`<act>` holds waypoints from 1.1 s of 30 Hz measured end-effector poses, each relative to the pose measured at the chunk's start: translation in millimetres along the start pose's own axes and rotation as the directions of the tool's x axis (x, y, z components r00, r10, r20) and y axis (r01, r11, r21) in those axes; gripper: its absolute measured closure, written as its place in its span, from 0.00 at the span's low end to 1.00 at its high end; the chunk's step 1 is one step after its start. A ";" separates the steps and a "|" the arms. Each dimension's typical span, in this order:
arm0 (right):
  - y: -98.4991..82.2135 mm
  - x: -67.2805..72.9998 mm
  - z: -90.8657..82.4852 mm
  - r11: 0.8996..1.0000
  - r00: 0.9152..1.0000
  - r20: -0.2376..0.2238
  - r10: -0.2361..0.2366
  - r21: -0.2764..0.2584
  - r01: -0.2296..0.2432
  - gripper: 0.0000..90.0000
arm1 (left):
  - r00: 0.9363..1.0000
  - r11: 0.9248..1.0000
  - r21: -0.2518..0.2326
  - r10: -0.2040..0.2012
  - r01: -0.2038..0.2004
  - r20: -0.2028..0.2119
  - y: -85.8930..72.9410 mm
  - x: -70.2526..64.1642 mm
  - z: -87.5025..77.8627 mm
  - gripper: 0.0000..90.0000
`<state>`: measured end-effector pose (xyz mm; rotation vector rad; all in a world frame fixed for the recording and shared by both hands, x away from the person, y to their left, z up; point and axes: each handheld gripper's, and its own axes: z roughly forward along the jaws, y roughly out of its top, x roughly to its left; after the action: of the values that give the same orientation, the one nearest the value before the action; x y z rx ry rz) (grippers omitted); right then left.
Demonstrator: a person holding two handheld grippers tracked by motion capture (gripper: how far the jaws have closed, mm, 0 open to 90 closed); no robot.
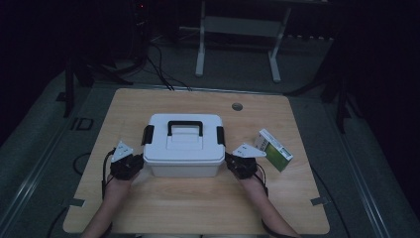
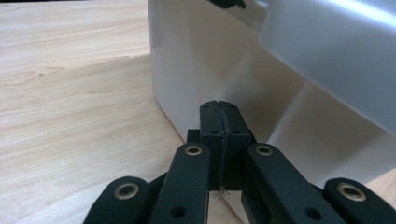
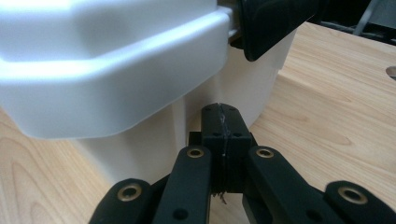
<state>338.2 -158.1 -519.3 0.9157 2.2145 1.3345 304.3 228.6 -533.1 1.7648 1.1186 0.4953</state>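
- High view: white storage box [image 1: 183,145] sits near the middle of the desk [image 1: 148,208], lid on, black carry handle [image 1: 185,126] lying flat on the lid, black side latches [image 1: 147,135] apparently still down.
- Left gripper [image 1: 130,165] is just beside the box's near left corner; right gripper [image 1: 236,165] is just beside its near right corner. One hand on each side, box between them.
- Left gripper view: jaws pressed fully together with nothing between them, tips [image 2: 218,108] pointing at the lower wall of the box [image 2: 210,60], under the lid's overhang. Whether the tips touch the wall, cannot tell; very close at least.
- Right gripper view: same state, jaws closed tight on nothing, tips [image 3: 222,111] close under the lid rim of the box [image 3: 116,79]; a black latch [image 3: 271,23] sits above and beyond them.
- Small green-and-white carton [image 1: 274,149] lies on the desk to the right of the box, near the right gripper, untouched.
- Judgement on progress: early stage. Both grippers are brought up to the box, but nothing is gripped, the lid is not opened, the box is not raised off the desk.
- Left to do, as I read it: either press in from both sides to shift or lift the box, or move up to the latches to release the lid. The carton may go inside afterwards; that is a guess.
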 end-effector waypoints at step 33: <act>-29.7 0.9 -54.9 0.999 0.999 -0.025 0.039 -0.003 -0.039 1.00 | 0.992 0.996 0.010 0.087 -0.089 0.093 -11.5 -40.6 -9.9 0.99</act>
<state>293.5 -201.7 -519.9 0.9500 2.2231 1.3744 271.4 200.2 -532.7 1.8369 0.9853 0.4545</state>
